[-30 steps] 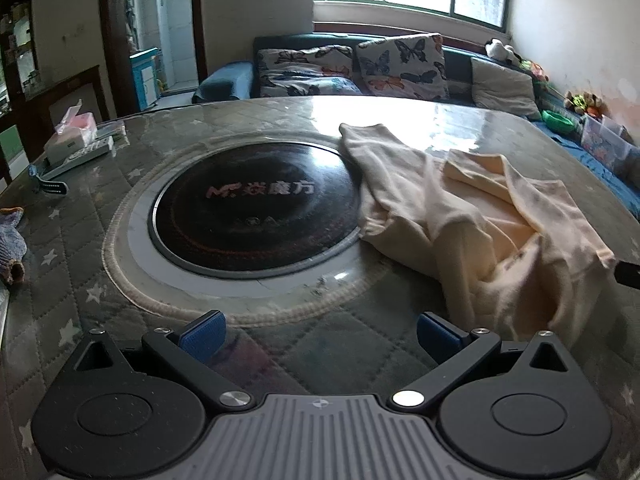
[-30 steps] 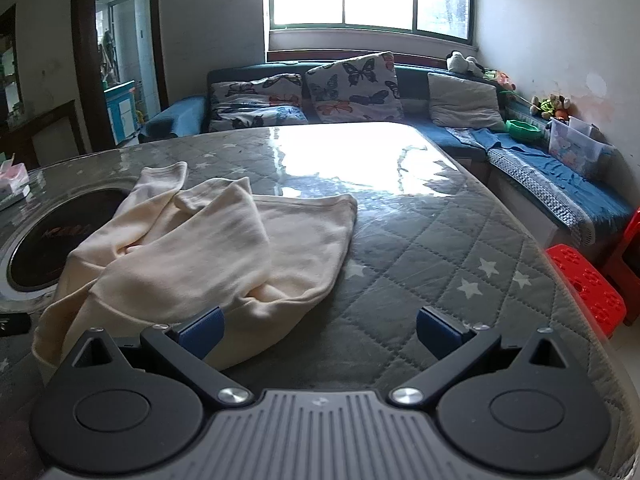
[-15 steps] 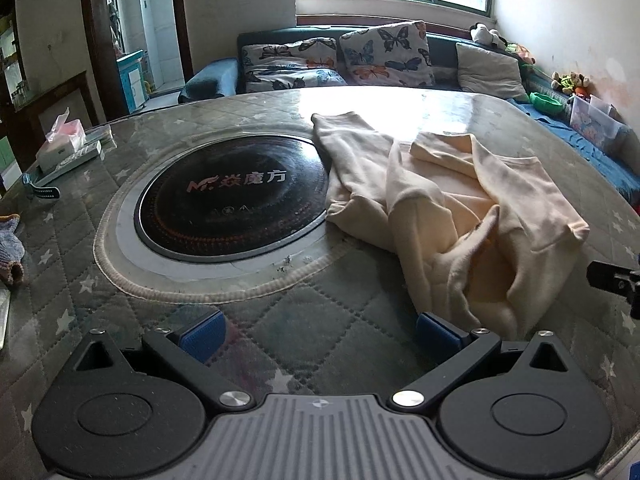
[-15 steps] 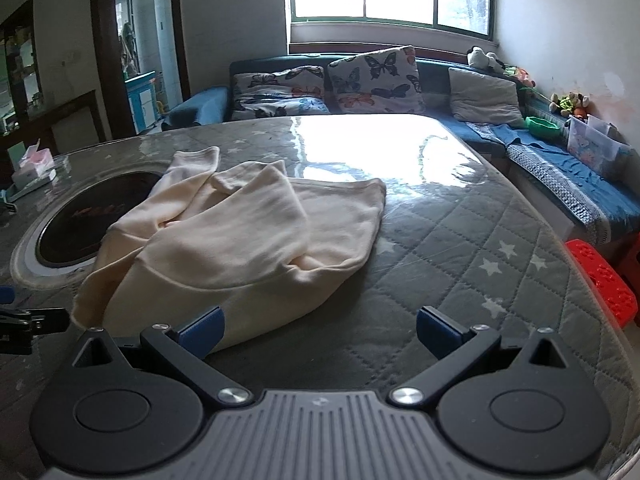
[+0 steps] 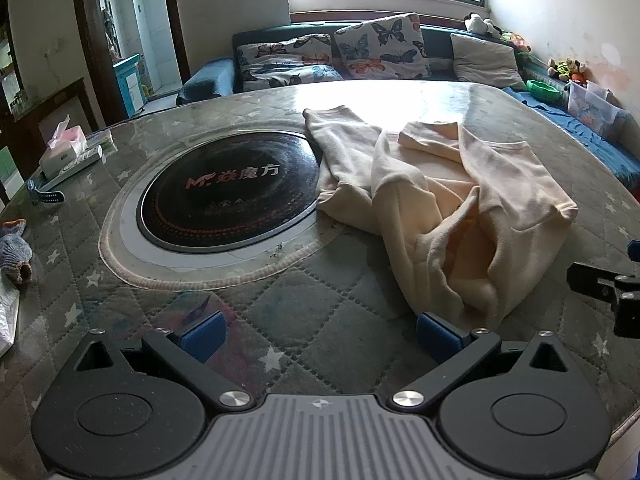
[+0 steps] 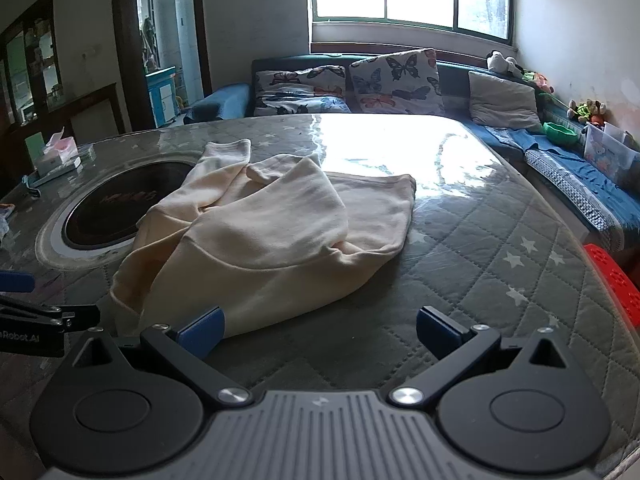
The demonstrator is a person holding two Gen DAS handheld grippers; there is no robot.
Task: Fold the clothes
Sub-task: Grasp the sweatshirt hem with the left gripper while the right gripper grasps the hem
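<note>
A cream sweatshirt (image 5: 448,200) lies crumpled on the quilted grey table cover (image 5: 328,320), one sleeve reaching over the rim of the round black cooktop (image 5: 228,188). It also shows in the right wrist view (image 6: 272,236). My left gripper (image 5: 320,340) is open and empty above the table's near edge, its right finger close to the sweatshirt's near hem. My right gripper (image 6: 320,332) is open and empty, its left finger just before the hem. Each gripper shows at the edge of the other's view.
A tissue box (image 5: 64,148) and a remote (image 5: 76,168) sit at the table's far left, with a knitted item (image 5: 16,256) at the left edge. A sofa with butterfly cushions (image 5: 380,48) stands beyond the table. A red stool (image 6: 612,280) is on the right.
Both grippers have drawn back and risen, so more of the table and sweatshirt shows. The sweatshirt has not moved. Each gripper has come into the other's view.
</note>
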